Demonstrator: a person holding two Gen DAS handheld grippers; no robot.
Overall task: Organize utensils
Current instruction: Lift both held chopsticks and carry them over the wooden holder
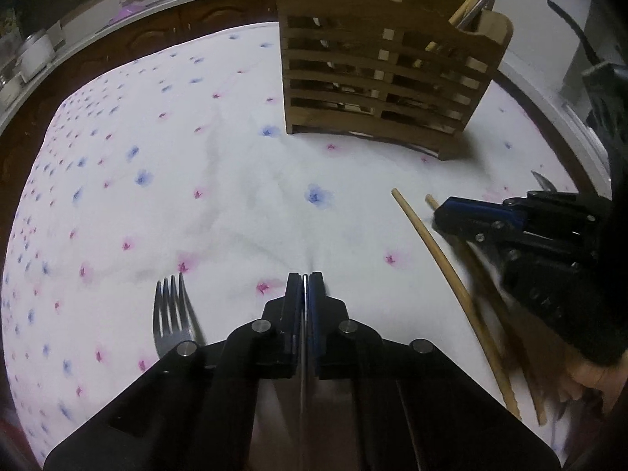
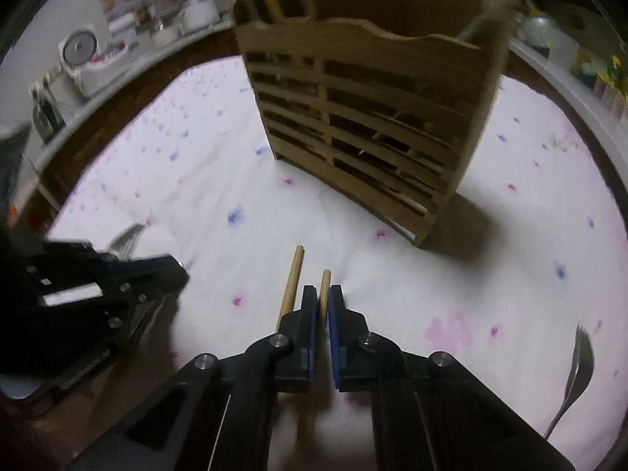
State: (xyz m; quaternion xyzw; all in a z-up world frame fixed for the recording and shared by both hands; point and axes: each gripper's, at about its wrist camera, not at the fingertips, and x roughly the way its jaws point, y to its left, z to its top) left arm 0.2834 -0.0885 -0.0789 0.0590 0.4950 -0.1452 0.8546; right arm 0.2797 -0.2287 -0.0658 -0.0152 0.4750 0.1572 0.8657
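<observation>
Right gripper [image 2: 322, 294] pinching chopstick [image 2: 325, 286] — fork [image 1: 171, 310] left-view only

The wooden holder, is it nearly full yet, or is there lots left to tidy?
Partly done. The wooden holder already has some long utensils standing in it. The left gripper is shut on a thin metal utensil, and the right gripper pinches one chopstick. A second chopstick, a fork and a spoon lie on the tablecloth.
</observation>
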